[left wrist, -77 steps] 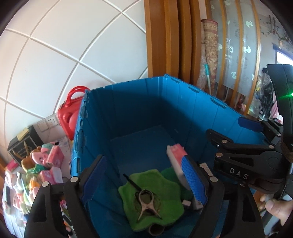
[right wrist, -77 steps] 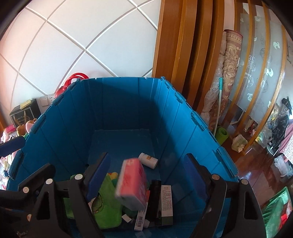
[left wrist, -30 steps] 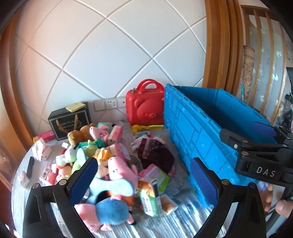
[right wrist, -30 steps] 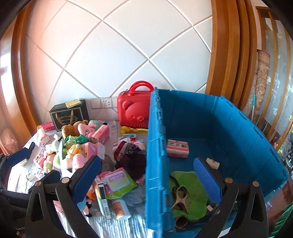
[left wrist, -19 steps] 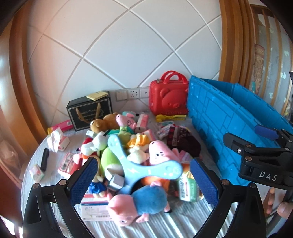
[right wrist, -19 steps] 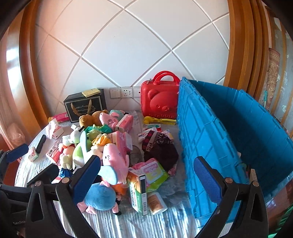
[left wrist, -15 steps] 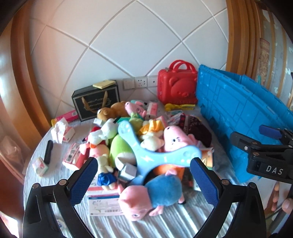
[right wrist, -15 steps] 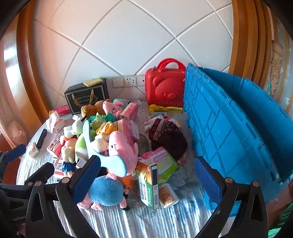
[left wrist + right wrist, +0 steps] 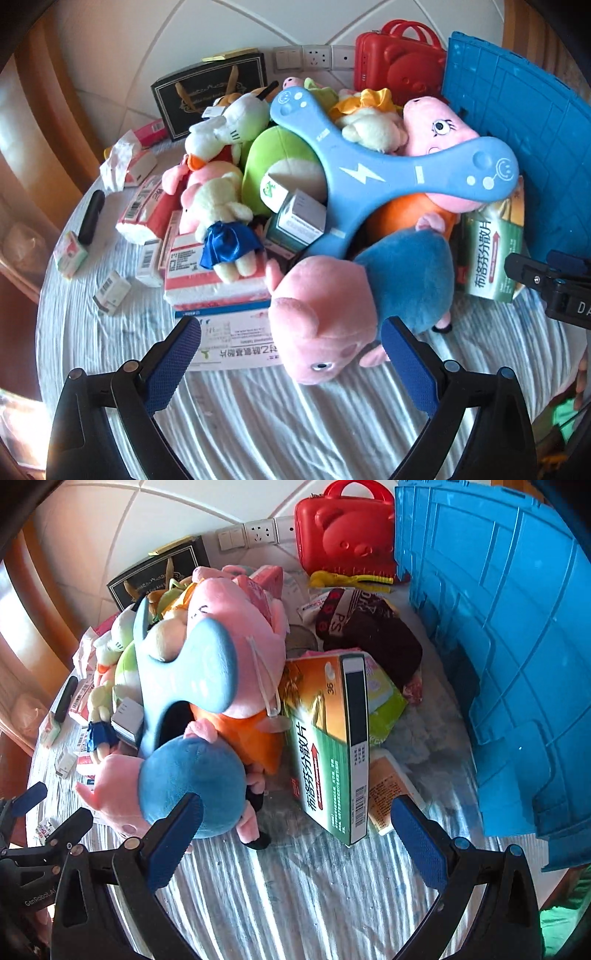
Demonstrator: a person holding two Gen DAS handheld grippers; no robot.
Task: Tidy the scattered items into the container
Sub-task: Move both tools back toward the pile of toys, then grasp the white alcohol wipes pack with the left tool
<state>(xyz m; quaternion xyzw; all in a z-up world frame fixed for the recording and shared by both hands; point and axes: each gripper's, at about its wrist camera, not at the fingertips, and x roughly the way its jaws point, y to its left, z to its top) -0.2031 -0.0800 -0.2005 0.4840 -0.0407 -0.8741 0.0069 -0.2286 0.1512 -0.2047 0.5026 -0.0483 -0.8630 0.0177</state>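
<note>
White cloth covers the counter [image 9: 295,424]. Both grippers, left [image 9: 291,365] and right [image 9: 295,834], just left the blue bin [image 9: 517,664] empty, fingers spread wide, now over the toy pile [image 9: 351,295] for another pick.

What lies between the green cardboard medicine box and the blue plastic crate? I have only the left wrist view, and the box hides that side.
Observer: A dark maroon garment with a red waistband lies on the cloth there, next to the blue plastic crate.
Operator: Anything right beside the box?
Observer: A flat cream packet with orange print lies against the right side of the green cardboard medicine box.
Operator: Is the right gripper holding anything?
Observer: No. The right gripper is open and empty, pointed at the box.
</note>
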